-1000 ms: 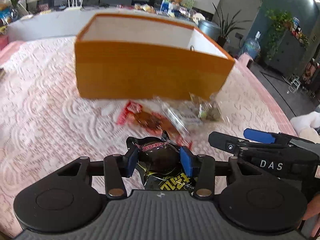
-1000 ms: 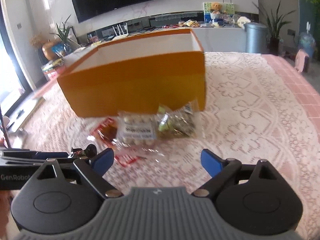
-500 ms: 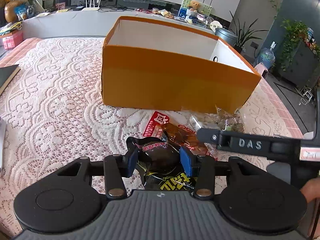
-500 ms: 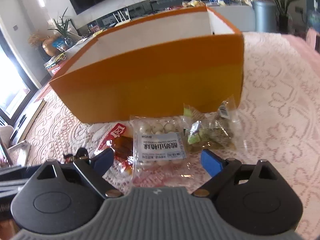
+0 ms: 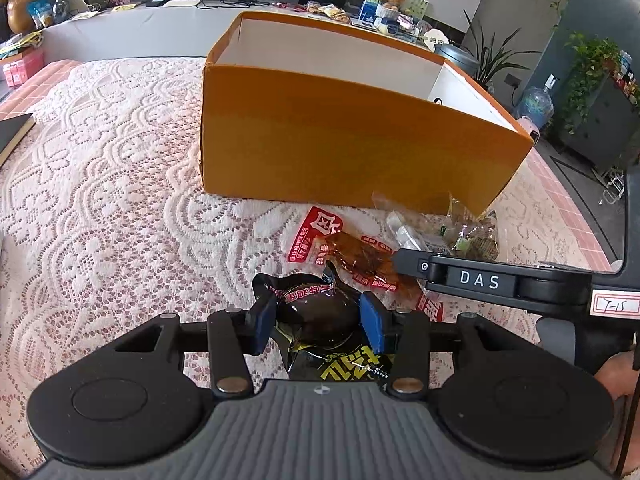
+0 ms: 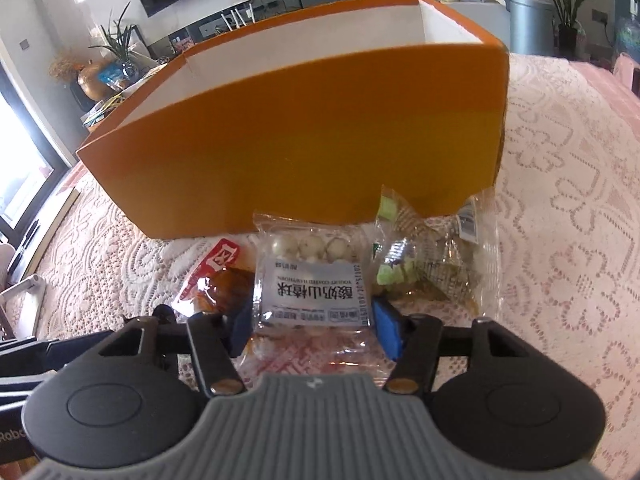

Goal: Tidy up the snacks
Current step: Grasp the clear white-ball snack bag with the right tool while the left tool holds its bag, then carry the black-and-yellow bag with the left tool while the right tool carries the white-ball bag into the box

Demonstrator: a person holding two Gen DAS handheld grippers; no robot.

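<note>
An open orange box (image 5: 352,144) with a white inside stands on the lace tablecloth; it also shows in the right wrist view (image 6: 304,132). My left gripper (image 5: 318,322) is shut on a dark brown snack pack (image 5: 320,312). My right gripper (image 6: 314,322) has its blue pads on both sides of a clear pack of white yogurt balls (image 6: 312,276) and has closed in on it. A red pack (image 5: 348,252) and a clear pack of mixed sweets (image 6: 432,260) lie beside it, in front of the box.
The right gripper's arm (image 5: 500,280) reaches across the left wrist view at the right. A dark flat object (image 5: 12,136) lies at the table's left edge. The table's right edge (image 5: 568,208) drops to the floor. A counter with clutter stands behind.
My right gripper moved forward and down over the yogurt ball pack and its fingers closed in from wide open. My left gripper kept hold of the dark pack and swung its view left.
</note>
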